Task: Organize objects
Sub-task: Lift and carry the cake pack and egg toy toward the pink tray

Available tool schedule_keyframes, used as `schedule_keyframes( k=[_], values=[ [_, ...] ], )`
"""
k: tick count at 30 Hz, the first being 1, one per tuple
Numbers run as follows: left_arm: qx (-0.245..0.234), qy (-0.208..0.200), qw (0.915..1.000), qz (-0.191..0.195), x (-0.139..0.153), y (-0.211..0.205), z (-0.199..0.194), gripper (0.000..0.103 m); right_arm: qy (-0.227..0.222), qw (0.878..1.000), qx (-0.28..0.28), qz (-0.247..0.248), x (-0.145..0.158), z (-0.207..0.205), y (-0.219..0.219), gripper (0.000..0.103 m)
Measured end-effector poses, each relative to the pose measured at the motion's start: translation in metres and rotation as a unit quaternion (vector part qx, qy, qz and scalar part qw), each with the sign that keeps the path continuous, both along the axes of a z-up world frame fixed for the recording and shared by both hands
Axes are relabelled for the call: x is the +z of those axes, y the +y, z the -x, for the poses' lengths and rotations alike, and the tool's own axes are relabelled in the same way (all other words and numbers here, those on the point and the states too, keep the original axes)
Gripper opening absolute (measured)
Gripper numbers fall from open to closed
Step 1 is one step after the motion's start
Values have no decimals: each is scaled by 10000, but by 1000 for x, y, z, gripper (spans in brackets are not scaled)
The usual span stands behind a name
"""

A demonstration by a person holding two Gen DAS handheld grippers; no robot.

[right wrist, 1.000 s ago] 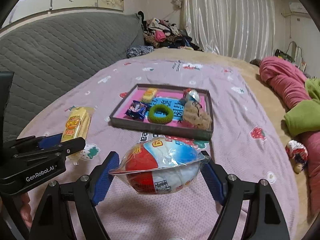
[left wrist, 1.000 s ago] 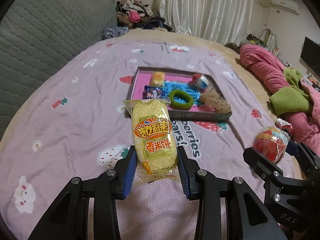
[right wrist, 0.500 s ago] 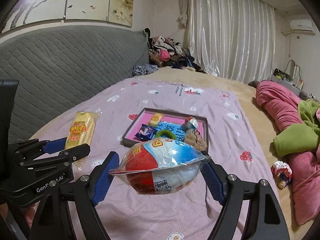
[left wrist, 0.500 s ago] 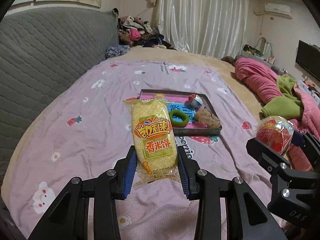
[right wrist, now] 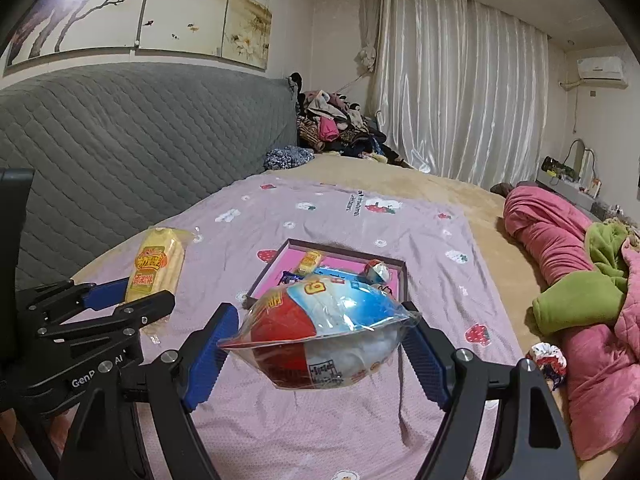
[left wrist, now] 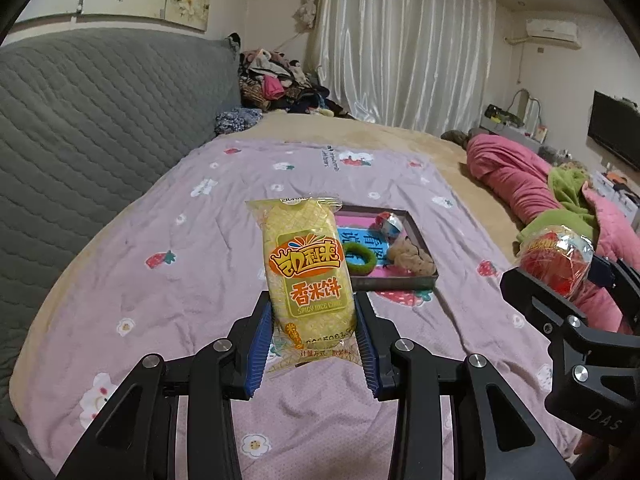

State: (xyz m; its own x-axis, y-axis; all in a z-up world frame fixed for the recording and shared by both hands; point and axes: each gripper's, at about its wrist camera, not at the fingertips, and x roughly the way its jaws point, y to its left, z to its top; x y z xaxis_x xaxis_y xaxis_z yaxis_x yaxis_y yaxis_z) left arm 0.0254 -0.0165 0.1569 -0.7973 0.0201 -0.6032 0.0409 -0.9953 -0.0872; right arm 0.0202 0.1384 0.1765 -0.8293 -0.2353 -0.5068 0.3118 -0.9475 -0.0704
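Left gripper (left wrist: 314, 344): black angular linkage arms with triangular cut-outs, joined by round silver screw heads; each finger carries a ribbed blue pad (left wrist: 260, 350) on its inner face. Seen from the right wrist view, the side of its body bears white lettering, partly hidden, reading "GenR… AI". Right gripper (right wrist: 318, 354): the same black frame, silver screws at the joints and ribbed blue pads (right wrist: 210, 354). Seen from the left wrist view, its housing carries faint grey letters, "DAS".
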Motion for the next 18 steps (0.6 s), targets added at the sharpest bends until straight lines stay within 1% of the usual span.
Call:
schedule_keyframes(
  k=[4,9,18],
  values=[
    [-6,-3,10000,17,-2,0,2,40,27,10000,22,-10,2,0,-3,81],
    [-7,-8,10000,2,-3,2,5,40,-51,9999,33,-92,-1,6,-7,81],
    [-5,-74,9999,127,-8,7,15,40,-93,10000,-6,-21,0,17,-3,81]
  ],
)
